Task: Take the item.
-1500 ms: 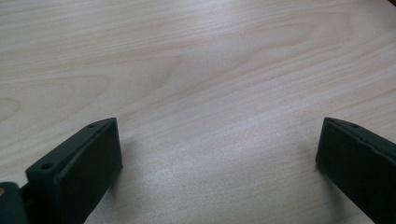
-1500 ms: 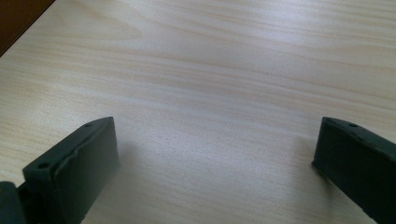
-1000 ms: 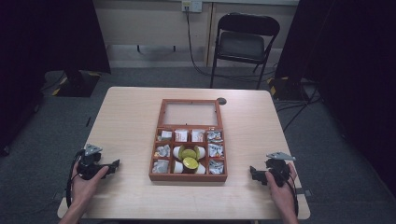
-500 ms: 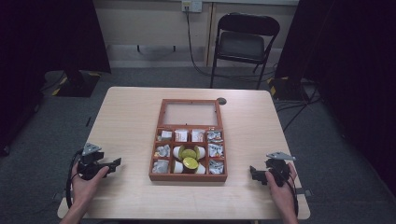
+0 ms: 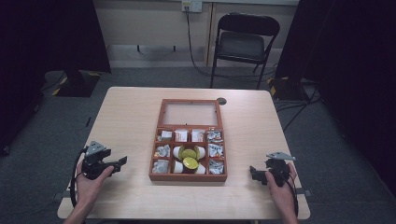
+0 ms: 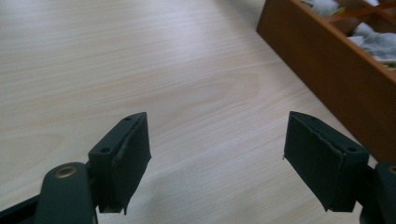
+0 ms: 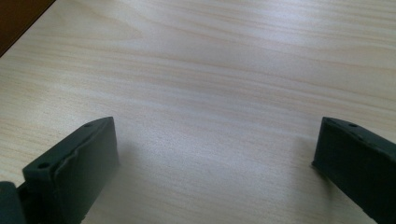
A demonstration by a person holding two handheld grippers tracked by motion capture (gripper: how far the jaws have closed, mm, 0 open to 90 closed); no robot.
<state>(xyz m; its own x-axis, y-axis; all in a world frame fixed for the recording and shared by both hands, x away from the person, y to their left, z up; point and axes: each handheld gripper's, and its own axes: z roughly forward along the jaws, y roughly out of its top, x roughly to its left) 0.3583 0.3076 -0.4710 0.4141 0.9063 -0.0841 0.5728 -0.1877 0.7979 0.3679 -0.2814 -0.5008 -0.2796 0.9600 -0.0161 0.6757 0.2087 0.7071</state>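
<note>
A dark room with a grey floor holds a folding chair [image 5: 246,39] behind a light wooden table [image 5: 130,116]. At the table's centre sits a compartmented wooden box [image 5: 189,140], its glass lid open, holding wrapped packets and white jars with yellow-green lids [image 5: 189,157]. The left hand-held gripper [image 5: 122,162] and right hand-held gripper [image 5: 252,171] rest near the front corners, well apart from the box, jaws spread, empty.
</note>
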